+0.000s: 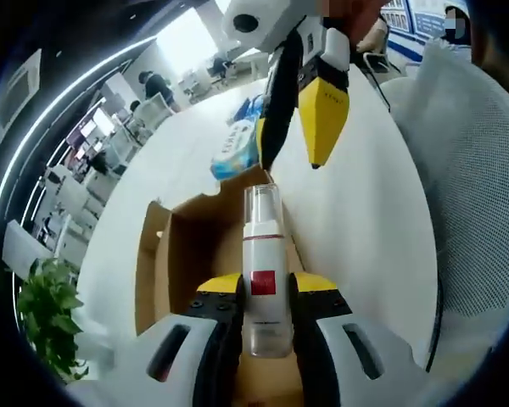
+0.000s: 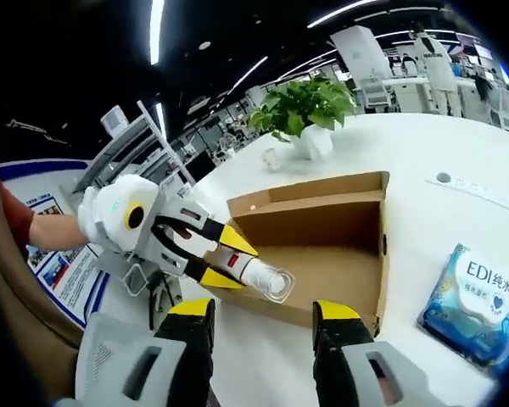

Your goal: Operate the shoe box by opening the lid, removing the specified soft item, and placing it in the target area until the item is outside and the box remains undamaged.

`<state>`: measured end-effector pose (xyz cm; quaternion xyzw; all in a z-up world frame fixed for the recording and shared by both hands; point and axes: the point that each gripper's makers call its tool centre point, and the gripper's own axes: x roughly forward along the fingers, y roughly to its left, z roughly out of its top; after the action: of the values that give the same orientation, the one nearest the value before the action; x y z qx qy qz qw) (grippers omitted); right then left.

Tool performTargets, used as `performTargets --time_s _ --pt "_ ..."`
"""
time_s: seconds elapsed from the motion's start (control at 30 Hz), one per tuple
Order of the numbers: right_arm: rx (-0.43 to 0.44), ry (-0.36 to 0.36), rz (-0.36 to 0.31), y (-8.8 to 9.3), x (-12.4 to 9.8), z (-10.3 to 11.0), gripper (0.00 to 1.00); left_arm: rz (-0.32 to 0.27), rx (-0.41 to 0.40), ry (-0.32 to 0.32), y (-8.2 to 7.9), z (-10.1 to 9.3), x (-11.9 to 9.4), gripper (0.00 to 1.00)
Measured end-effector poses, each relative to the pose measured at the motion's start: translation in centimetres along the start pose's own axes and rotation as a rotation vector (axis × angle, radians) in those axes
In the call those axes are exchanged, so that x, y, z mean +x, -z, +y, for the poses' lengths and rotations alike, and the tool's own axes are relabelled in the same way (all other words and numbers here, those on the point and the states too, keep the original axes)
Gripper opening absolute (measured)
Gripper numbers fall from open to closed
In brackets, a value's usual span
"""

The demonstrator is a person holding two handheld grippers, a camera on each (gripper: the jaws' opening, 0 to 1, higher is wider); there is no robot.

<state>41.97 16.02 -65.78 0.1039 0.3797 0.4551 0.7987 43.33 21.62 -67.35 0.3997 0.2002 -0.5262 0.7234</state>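
An open brown cardboard shoe box (image 2: 339, 263) lies on the white table, its lid (image 2: 305, 197) standing up at the far side. My left gripper (image 1: 267, 284) is shut on a white bottle (image 1: 263, 254) with a clear cap and a red label, held over the box (image 1: 182, 254). In the right gripper view the left gripper (image 2: 237, 264) holds that bottle (image 2: 267, 280) at the box's near left edge. My right gripper (image 2: 263, 314) is open with nothing between its jaws, and it (image 1: 293, 161) hangs beyond the box. A blue soft tissue pack (image 2: 475, 297) lies on the table outside the box (image 1: 237, 153).
A potted green plant (image 2: 305, 110) stands behind the box and shows at the table edge (image 1: 51, 314). A white mesh chair (image 1: 467, 170) is beside the table. A person's hand (image 2: 55, 231) holds the left gripper. Office desks and people are far behind.
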Motion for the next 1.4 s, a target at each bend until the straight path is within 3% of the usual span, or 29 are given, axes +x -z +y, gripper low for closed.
performTargets --time_s 0.33,0.63,1.13,1.4 --pt "0.099 -0.051 -0.025 -0.2 -0.3 0.1 0.42 -0.041 0.114 0.006 -3.3 -0.7 -0.2 0.20" --pt "0.226 -0.144 -0.082 -0.8 -0.5 1.0 0.34 -0.073 0.152 0.009 -5.3 -0.8 -0.2 0.20" --pt "0.335 -0.195 -0.141 -1.1 -1.1 2.9 0.19 -0.059 0.183 0.018 -5.3 -0.8 -0.1 0.20" --pt "0.349 -0.187 -0.134 -0.7 -0.9 3.2 0.19 -0.041 0.200 0.015 -5.2 -1.0 0.1 0.20"
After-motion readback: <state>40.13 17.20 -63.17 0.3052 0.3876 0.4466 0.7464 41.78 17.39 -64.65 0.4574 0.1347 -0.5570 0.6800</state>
